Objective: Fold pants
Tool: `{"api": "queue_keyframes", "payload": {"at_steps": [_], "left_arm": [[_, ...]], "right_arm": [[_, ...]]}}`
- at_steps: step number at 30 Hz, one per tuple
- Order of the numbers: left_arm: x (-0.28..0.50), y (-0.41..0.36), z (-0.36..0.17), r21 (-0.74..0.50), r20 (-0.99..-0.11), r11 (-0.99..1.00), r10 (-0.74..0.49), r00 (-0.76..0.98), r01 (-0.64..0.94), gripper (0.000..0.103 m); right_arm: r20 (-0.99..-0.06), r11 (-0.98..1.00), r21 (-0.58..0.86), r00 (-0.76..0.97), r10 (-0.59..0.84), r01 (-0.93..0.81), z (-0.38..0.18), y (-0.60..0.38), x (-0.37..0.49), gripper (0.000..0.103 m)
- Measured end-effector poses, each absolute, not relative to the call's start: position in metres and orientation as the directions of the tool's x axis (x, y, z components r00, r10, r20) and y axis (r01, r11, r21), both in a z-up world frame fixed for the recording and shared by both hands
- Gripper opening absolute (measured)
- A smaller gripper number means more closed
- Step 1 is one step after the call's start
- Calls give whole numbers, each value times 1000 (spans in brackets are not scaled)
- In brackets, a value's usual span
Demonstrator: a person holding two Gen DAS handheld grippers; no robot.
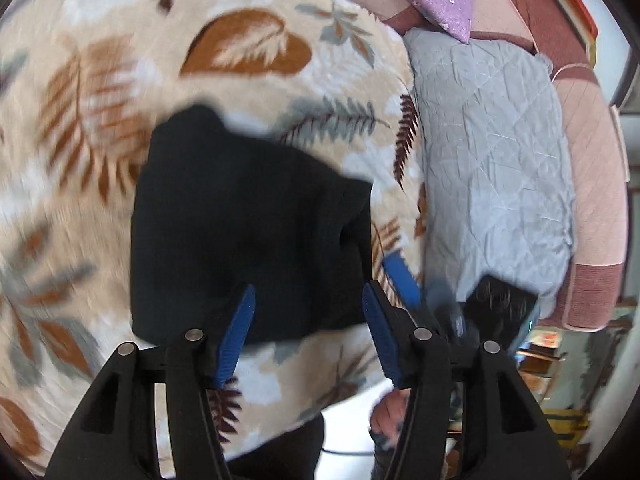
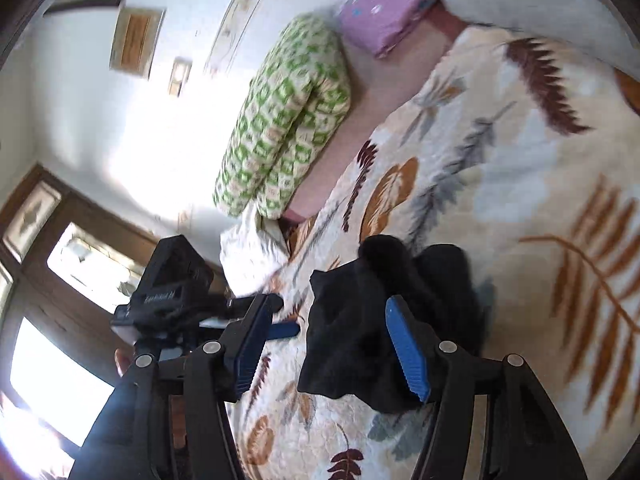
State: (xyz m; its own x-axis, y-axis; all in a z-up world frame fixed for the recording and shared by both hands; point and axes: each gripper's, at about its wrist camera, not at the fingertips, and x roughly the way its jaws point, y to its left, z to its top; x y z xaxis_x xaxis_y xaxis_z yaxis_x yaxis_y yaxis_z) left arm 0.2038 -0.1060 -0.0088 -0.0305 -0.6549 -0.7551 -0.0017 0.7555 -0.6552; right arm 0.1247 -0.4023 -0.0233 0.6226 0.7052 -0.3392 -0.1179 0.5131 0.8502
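Pants [image 1: 248, 240] lie as a compact black bundle on the leaf-print blanket [image 1: 100, 128] covering the bed, apparently already folded down to a small block.

Left tool [image 1: 308, 320]: jaws apart, nothing between the pads; the bundle sits just beyond the tips. Right tool [image 2: 332, 340]: jaws apart as well, hovering over the near edge of the same bundle, pads not pressing on the cloth. No earlier picture is given, so only the present gap is noted.

Judgement: step in hand looks like release after a fold. To do it well, lift both tools straight clear so no pad snags the top layer, then check that the edges stay stacked; if a corner has sprung up, press it flat before any further fold.

Pose: left tool pitched steeply down at the bed; right tool shallower, nearly level, pointing across the bundle from the opposite side. Both views are blurred.
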Motion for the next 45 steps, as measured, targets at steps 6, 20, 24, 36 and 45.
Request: {"api": "queue_keyframes", "payload": {"at_steps": [6,20,24,36,45], "left_arm": [[157,-115,-30,-745,-665,662,-747,9,-86,55],[145,-123,-78,-752,-592,463,-788,172,-469,55],[142,-123,-64,-775,-567,420,-792,226,-472,55],[157,-162,-83,-696,-682,575,-717,144,-430,30],[145,-155,-84,-716,-654,565,-748,111,-411,30]], "right_arm": [[-516,670,733,545,661,-118,-27,-362,175,61],[-613,720,684,443,654,-116,-53,-374,205,10],[-574,691,714,473,669,-111,-50,-393,202,10],[-521,639,761,486,702,-108,-50,-405,205,10],[-597,671,741,469,651,12,-86,-413,216,12]]}}
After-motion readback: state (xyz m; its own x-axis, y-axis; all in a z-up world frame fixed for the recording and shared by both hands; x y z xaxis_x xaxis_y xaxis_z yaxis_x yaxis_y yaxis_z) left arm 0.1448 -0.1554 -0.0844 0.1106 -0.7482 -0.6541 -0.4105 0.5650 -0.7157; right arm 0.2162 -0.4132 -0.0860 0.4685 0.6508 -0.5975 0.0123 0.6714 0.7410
